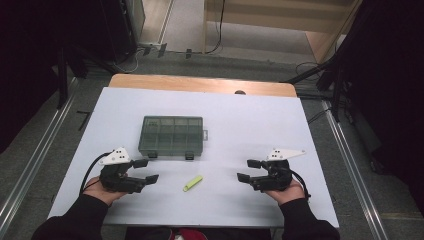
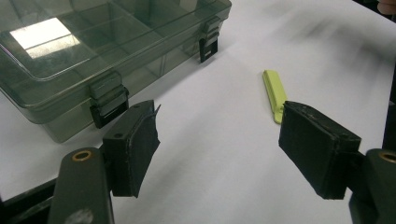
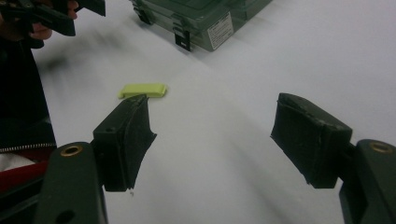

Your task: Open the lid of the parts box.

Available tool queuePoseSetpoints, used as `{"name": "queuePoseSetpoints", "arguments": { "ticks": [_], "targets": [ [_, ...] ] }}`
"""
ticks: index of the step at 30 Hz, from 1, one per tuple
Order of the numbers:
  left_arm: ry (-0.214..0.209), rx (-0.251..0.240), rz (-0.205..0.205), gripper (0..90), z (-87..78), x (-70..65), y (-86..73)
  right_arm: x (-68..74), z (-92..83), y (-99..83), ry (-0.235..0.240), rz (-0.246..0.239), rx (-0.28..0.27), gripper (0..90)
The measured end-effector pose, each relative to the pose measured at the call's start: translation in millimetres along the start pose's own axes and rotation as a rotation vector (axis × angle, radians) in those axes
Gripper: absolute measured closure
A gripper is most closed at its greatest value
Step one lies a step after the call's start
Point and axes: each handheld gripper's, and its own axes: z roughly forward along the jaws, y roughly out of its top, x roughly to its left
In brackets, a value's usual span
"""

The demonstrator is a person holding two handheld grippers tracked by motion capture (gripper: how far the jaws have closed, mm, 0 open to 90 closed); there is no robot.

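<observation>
On white table [image 1: 260, 130]: shut, latched compartment box [image 1: 171, 136], contents unclear.

Closed smoky-green compartment box [image 1: 172, 136] mid-table — small yellow-green clip [image 1: 192, 183] lying nearer.

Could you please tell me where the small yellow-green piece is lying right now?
In the high view the yellow-green piece lies on the white table, between the two grippers and just in front of the compartment box.

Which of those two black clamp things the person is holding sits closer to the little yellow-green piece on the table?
The left hand-held gripper. The yellow-green piece lies just past its open jaws, while the right hand-held gripper sits farther across the white table.
</observation>
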Motion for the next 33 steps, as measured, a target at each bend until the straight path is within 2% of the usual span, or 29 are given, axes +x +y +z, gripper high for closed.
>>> {"name": "queuePoseSetpoints", "arguments": {
  "ticks": [18,30,33],
  "targets": [
    [0.002,-0.004,-0.013,27.6,-2.4,0.1,-1.0,-0.3,14.2,15.1,0.000,-0.045,0.010,28.7],
    [-0.006,-0.011,-0.022,25.8,-3.2,-0.1,-1.5,-0.1,23.5,27.3,0.031,-0.065,0.021,28.1],
    [-0.002,-0.007,-0.014,25.9,-2.8,-0.2,-2.0,0.8,25.8,29.5,0.039,-0.064,0.025,28.1]
  ]
}}
